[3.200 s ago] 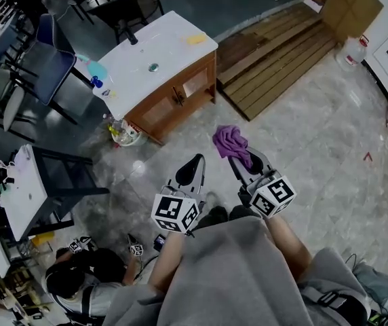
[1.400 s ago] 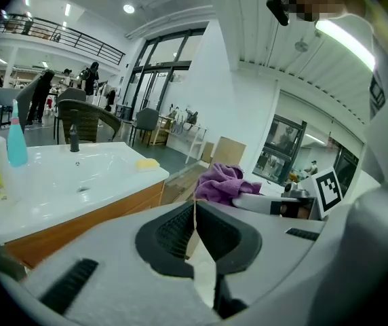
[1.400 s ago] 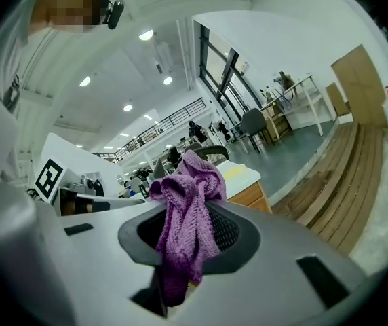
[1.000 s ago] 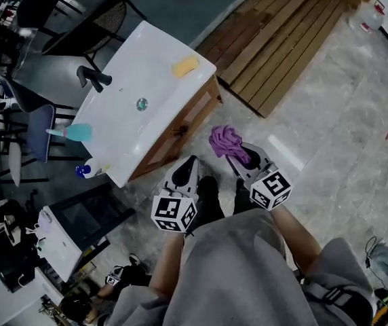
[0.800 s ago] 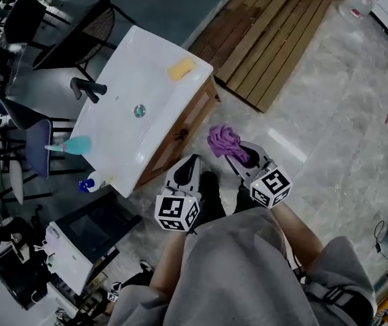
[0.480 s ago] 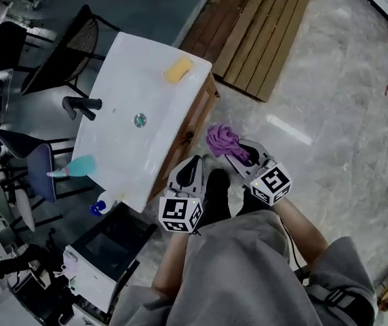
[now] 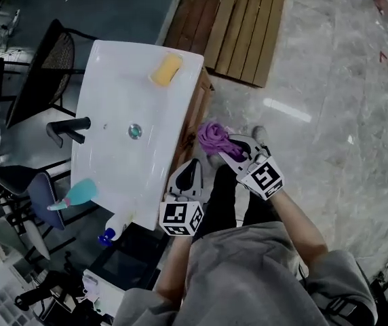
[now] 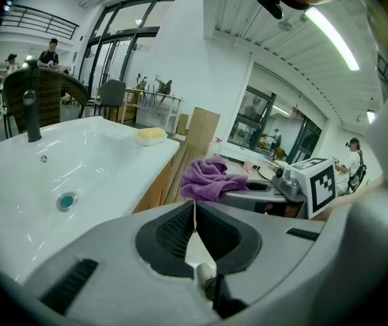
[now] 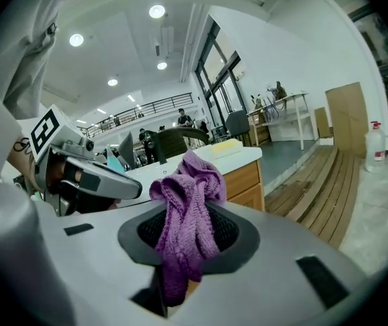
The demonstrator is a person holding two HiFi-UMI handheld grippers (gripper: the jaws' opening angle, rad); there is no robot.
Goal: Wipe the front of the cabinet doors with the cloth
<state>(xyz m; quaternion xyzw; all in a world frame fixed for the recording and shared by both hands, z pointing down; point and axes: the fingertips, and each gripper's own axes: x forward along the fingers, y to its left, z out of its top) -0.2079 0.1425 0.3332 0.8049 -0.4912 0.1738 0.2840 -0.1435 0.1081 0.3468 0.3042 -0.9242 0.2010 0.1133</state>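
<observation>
Marble floor (image 7: 330, 114); sink cabinet (image 7: 123, 100) close at the person's left, wooden door fronts (image 7: 197, 114) seen edge-on. Right gripper (image 7: 224, 151) is clamped on the bunched purple cloth (image 7: 212, 138), near the doors. Left gripper (image 7: 188, 170) is closed and empty. Risk: bunched cloth gives poor contact, so plastic may scrape the wood. Earlier the cabinet was well ahead.

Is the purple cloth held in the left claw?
No, the left claw is shut on nothing; the purple cloth hangs clamped in the right claw.
</observation>
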